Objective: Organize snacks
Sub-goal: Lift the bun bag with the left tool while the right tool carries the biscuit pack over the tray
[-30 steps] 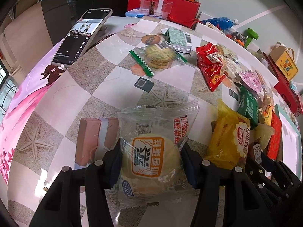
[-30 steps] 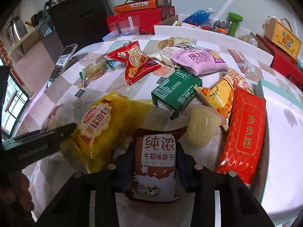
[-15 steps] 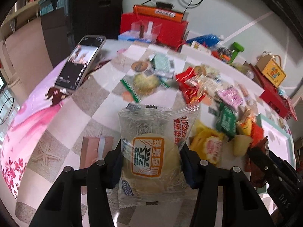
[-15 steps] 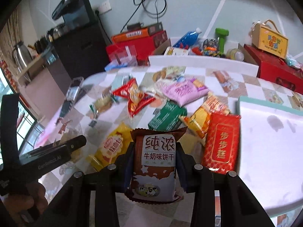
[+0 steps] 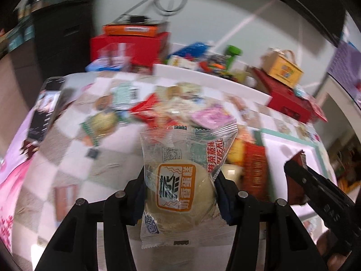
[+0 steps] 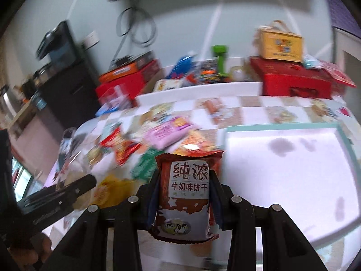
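My left gripper (image 5: 179, 180) is shut on a clear-wrapped pale cake packet (image 5: 176, 158) with an orange label, held above the checkered table (image 5: 67, 149). My right gripper (image 6: 185, 180) is shut on a brown milk-biscuit packet (image 6: 187, 201), also lifted off the table. In the left wrist view the right gripper (image 5: 315, 189) shows at the right edge, with the brown packet (image 5: 295, 180) between its fingers. The left gripper (image 6: 58, 198) appears at the lower left of the right wrist view. A blurred pile of snack packets (image 6: 158, 140) lies on the table beyond both.
A white tray with a teal rim (image 6: 282, 126) lies on the table's right side. A phone (image 5: 45, 108) leans at the table's left. Red boxes (image 5: 128, 45), a yellow carton (image 6: 279, 43) and small clutter stand behind the table along the wall.
Both grippers have risen with their packets and tipped up, so the table looks farther away and more wall shows. The white tray has come more into view.
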Action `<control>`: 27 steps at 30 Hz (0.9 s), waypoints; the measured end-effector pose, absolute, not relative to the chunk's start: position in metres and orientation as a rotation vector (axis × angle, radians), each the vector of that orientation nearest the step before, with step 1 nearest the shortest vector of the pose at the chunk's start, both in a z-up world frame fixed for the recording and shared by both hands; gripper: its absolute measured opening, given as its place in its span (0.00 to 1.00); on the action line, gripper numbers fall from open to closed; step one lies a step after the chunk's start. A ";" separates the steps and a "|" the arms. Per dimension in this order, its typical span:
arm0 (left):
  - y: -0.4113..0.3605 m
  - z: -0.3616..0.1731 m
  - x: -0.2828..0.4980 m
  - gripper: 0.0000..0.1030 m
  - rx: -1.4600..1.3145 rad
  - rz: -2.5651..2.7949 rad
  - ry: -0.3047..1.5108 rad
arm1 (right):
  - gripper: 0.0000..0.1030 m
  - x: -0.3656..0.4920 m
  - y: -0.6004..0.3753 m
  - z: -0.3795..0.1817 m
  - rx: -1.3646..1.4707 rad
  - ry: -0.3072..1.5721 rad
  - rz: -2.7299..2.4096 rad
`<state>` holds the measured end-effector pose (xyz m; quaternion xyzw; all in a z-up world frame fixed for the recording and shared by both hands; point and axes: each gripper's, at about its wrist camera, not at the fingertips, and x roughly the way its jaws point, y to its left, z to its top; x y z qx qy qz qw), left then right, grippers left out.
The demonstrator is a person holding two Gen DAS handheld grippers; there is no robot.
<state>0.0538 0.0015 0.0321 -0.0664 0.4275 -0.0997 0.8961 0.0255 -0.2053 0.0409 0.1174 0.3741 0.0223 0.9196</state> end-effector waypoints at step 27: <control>-0.222 0.009 0.041 0.53 0.106 -0.694 0.931 | 0.41 -0.040 -0.397 0.021 0.422 0.715 -0.606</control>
